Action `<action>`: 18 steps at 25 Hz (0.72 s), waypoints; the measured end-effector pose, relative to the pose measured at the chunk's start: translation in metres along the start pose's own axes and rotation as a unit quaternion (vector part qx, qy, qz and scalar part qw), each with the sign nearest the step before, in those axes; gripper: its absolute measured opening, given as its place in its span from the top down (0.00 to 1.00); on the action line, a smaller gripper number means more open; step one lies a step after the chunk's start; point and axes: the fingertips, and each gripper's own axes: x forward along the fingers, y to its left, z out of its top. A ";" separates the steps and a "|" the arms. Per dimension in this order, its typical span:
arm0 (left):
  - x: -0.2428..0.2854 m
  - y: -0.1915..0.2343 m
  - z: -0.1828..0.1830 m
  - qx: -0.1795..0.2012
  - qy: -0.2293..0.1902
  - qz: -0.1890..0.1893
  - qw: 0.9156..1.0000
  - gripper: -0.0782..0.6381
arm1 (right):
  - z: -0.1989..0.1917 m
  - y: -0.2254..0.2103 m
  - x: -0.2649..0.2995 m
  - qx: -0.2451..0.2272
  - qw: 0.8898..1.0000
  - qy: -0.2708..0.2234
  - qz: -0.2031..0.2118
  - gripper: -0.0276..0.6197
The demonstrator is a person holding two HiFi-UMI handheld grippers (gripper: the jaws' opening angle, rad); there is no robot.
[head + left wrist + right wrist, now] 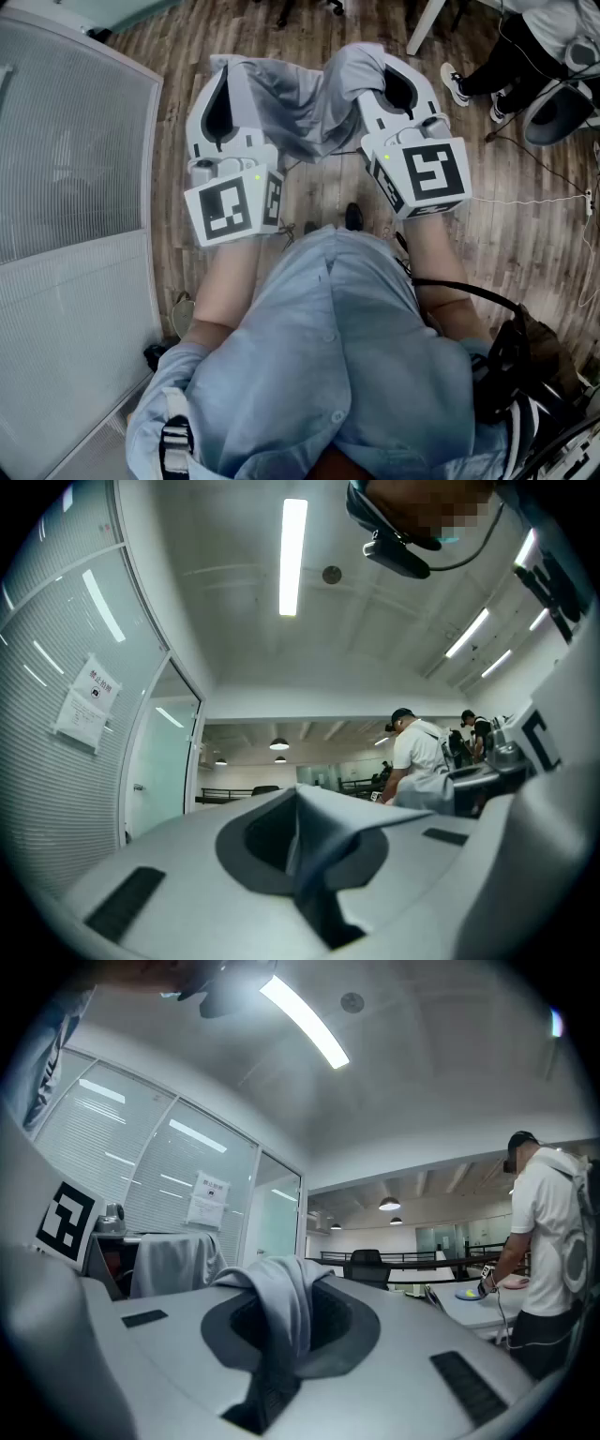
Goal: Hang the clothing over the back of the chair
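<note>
As the left gripper (223, 80) and right gripper (396, 75) each pinch the grey clothing (309, 103), it spans above wood-plank floor (525, 234) (ribbed glass partition (66, 141) alongside).

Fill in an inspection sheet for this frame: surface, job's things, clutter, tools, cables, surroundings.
Surface: wooden floor.
Job's things: grey garment held in the air, spread between both tools; not on any chair. A dark office chair stands far off.
Clutter: what looks like a dark bag at the person's right side.
Grippers: left tool shut on the garment; right tool shut on the garment.
Cables: white cable on the floor at right; black cable across the person's right forearm.
Surroundings: ribbed glass partition at left; a bystander's legs ahead.
</note>
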 end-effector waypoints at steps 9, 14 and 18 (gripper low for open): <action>0.003 -0.016 -0.003 0.005 0.001 0.005 1.000 0.87 | -0.004 -0.014 -0.005 0.003 1.000 -0.006 0.009 0.90; 0.017 -0.026 -0.010 0.009 0.004 0.015 1.000 0.87 | -0.011 -0.036 0.002 0.009 1.000 -0.005 0.016 0.90; 0.031 -0.038 -0.012 0.012 0.011 0.026 1.000 0.87 | -0.015 -0.062 0.009 0.028 0.999 0.000 0.027 0.91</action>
